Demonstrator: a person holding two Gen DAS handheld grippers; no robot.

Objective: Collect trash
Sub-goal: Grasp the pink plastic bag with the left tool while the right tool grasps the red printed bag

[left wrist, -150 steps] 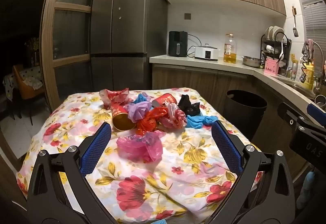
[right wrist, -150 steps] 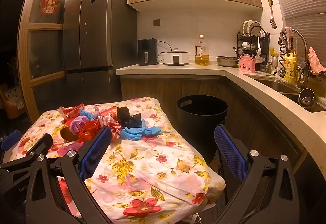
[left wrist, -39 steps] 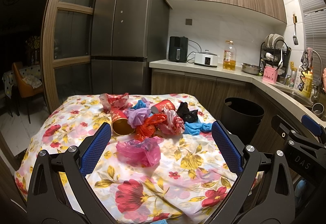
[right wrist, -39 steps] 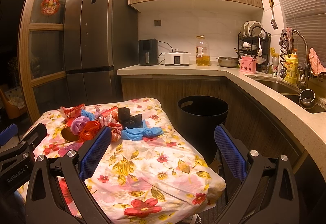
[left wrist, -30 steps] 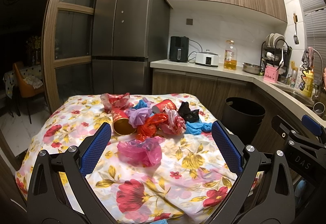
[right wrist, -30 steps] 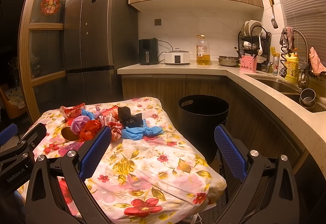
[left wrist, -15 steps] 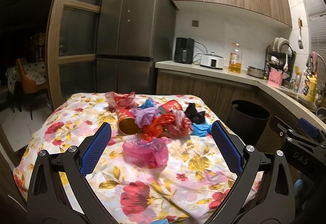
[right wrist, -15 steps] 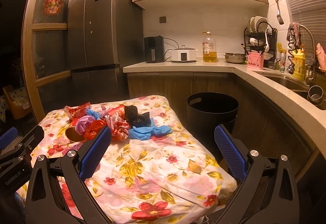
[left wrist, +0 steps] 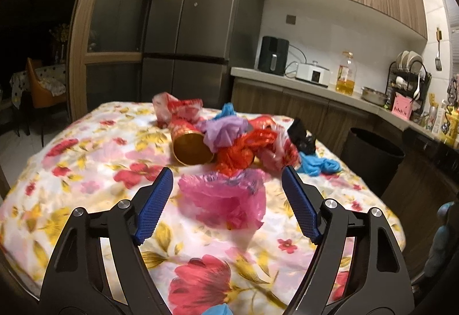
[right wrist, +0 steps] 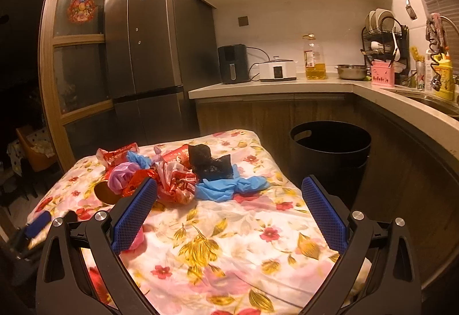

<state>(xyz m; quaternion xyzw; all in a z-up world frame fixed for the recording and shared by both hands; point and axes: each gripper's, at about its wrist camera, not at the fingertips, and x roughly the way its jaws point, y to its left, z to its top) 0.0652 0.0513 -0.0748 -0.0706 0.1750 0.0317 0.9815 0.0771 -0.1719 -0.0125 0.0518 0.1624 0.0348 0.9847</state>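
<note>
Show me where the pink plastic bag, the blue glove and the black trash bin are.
pink plastic bag (left wrist: 223, 201), left wrist view, middle of the crumpled bag.
blue glove (right wrist: 229, 186), right wrist view, its bunched middle.
black trash bin (right wrist: 330, 154), right wrist view, front wall below the rim.

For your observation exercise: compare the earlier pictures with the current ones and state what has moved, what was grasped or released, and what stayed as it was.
The left gripper has moved forward toward the pink plastic bag, which now lies between its open fingers, not yet gripped. The right gripper has also advanced toward the trash pile, open and empty. Nothing was grasped or released. The blue glove, the overturned gold-lined cup and the black bin stayed put.
</note>
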